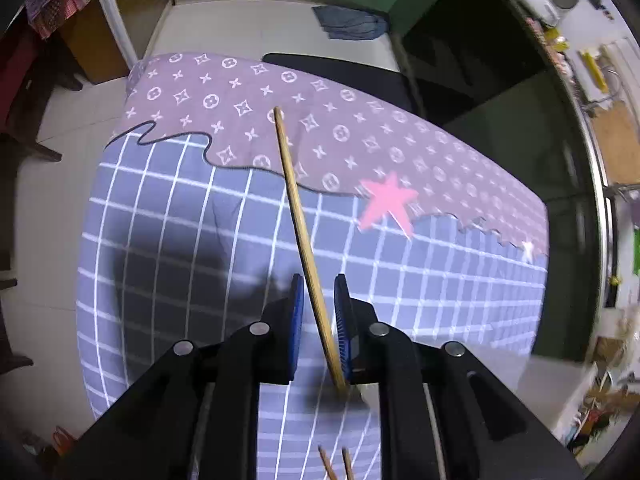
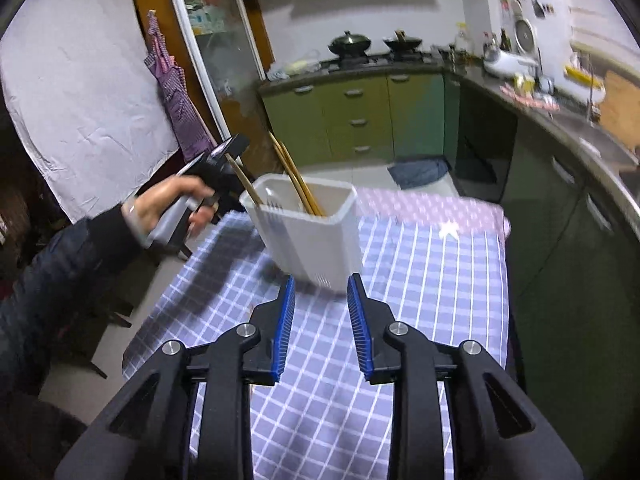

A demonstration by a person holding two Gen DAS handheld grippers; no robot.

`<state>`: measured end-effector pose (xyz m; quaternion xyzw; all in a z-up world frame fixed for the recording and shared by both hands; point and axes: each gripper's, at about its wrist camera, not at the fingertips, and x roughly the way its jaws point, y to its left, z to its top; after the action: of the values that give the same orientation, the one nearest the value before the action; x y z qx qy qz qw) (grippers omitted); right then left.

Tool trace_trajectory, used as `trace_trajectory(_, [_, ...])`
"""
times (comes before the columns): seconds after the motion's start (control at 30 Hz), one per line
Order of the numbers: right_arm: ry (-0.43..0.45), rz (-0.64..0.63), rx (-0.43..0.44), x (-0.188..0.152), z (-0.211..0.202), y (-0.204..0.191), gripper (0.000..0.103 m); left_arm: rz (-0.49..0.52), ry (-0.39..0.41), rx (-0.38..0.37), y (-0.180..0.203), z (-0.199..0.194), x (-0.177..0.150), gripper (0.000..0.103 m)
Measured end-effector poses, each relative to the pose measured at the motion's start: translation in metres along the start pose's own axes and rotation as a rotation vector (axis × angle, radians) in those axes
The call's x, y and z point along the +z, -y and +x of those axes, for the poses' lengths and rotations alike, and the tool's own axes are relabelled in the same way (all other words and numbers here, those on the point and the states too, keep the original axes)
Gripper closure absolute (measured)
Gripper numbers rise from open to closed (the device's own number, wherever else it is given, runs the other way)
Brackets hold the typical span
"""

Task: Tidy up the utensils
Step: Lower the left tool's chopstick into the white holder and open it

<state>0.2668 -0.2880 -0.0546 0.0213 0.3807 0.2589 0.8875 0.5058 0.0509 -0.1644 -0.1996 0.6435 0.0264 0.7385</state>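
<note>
In the left wrist view a long wooden chopstick [image 1: 298, 216] runs between the blue pads of my left gripper [image 1: 319, 284]. The jaws stand slightly apart and the stick rests against the right pad, so the grip is unclear. Two more chopstick tips [image 1: 336, 462] show at the bottom edge. In the right wrist view a white utensil holder [image 2: 308, 226] stands on the checked cloth with several chopsticks [image 2: 296, 178] in it. My left gripper [image 2: 230, 156] is at the holder's left rim with a chopstick [image 2: 244, 180] slanting into it. My right gripper [image 2: 320, 284] is open and empty just in front of the holder.
The table is covered by a blue checked cloth [image 2: 420, 280] with a purple patterned part [image 1: 320, 112] at the far end. Green kitchen cabinets [image 2: 360, 116] and a counter [image 2: 560, 100] stand behind and to the right. A chair [image 1: 352, 72] is beyond the table.
</note>
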Motion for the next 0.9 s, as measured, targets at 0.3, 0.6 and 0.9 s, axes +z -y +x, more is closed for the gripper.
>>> trace_trajectory(0.3, [-0.145,0.017,-0.058,-0.035,0.038,0.022,0.068,-0.062,0.004,0.091,0.003,0.025,0.024,0.088])
trace_trajectory(0.6, [-0.194,0.019,-0.05,-0.042,0.056,0.024,0.068,-0.07,-0.009,0.138,0.005,0.036,0.029,0.09])
trace_trajectory(0.9, [-0.218,0.033,-0.048,-0.043,0.063,0.026,0.068,-0.031,0.003,0.149,0.009,0.038,0.03,0.096])
